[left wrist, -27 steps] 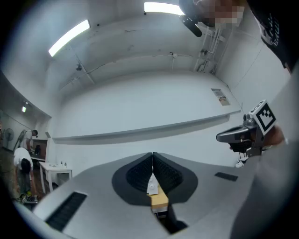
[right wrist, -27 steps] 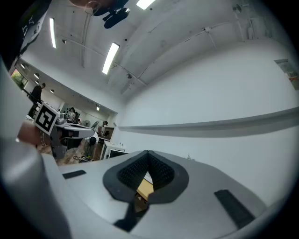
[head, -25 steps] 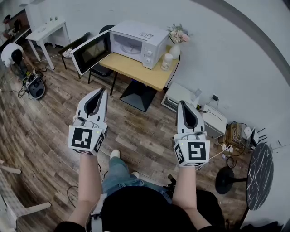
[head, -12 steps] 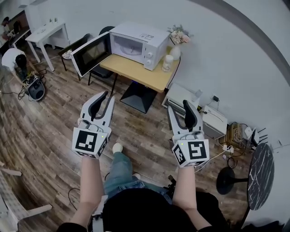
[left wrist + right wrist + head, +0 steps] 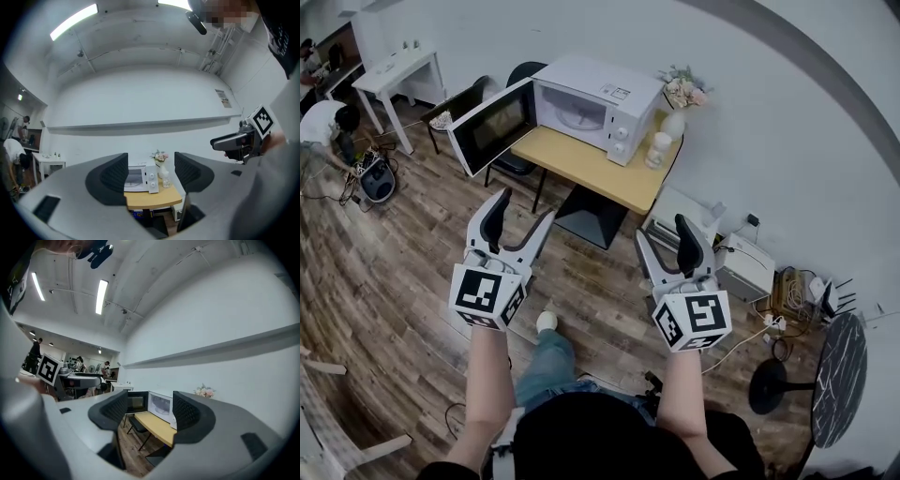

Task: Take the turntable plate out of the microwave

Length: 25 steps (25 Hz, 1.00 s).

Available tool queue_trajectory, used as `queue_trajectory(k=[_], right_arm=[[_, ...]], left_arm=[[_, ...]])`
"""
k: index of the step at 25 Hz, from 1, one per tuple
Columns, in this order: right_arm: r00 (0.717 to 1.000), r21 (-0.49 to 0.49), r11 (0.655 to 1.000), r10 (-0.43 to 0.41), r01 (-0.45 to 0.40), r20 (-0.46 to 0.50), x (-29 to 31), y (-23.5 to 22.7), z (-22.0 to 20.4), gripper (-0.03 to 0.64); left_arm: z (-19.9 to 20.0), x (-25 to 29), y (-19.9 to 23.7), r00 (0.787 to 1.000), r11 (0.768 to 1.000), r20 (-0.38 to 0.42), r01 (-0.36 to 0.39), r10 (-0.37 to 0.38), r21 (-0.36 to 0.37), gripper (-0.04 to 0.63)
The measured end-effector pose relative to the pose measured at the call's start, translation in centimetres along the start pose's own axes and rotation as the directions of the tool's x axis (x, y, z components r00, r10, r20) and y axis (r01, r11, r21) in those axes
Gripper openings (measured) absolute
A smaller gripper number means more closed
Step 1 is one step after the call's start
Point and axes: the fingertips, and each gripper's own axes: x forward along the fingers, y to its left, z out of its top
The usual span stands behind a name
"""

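Note:
A white microwave (image 5: 614, 103) stands on a wooden table (image 5: 600, 164) with its door (image 5: 492, 127) swung open to the left. Inside the cavity the turntable plate (image 5: 574, 116) shows only as a faint pale disc. Both grippers hang over the wooden floor, well short of the table. My left gripper (image 5: 523, 208) and right gripper (image 5: 664, 230) are open; their jaws have just been opening, with nothing between them. The left gripper view frames the microwave (image 5: 137, 179) between its pads, and the right gripper view frames the open cavity (image 5: 161, 405).
A vase of flowers (image 5: 677, 101) and a small white bottle (image 5: 657, 148) stand right of the microwave. A black chair (image 5: 508, 155) sits by the table's left side. White boxes and cables (image 5: 741, 264) line the wall at right. A person (image 5: 323, 122) crouches far left.
Both grippers' jaws went from shut to wide open. Both hands moved forward, and the microwave and table now sit a little closer and further right in the head view.

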Motion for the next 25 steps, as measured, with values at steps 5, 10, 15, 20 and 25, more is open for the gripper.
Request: queue_trajectory(k=[5, 10, 15, 20, 25], right_arm=[[1.000, 0.030, 0.999, -0.013, 0.013, -0.003, 5.7, -1.2, 0.1, 0.298], [0.999, 0.005, 1.000, -0.017, 0.017, -0.036, 12.4, -1.8, -0.5, 0.298], [0.998, 0.003, 1.000, -0.029, 0.030, -0.062, 19.0, -3.0, -1.2, 0.298], [0.990, -0.004, 0.997, -0.081, 0.081, -0.119, 25.3, -3.7, -2.6, 0.296], [0.986, -0.004, 0.995, -0.099, 0.099, -0.132, 29.0, -3.7, -3.6, 0.288]], left_arm=[[-0.9, 3.6, 4.7, 1.000, 1.000, -0.003, -0.027, 0.027, -0.002, 0.298], [-2.6, 8.0, 9.7, 0.999, 0.999, 0.004, -0.040, 0.040, -0.034, 0.298], [-5.1, 13.5, 13.3, 0.998, 0.998, -0.050, 0.028, -0.031, -0.058, 0.299], [-7.1, 17.8, 17.4, 0.995, 0.996, -0.074, 0.057, -0.063, -0.072, 0.298], [-8.6, 20.9, 19.9, 0.993, 0.993, -0.080, 0.082, -0.089, -0.084, 0.299]])
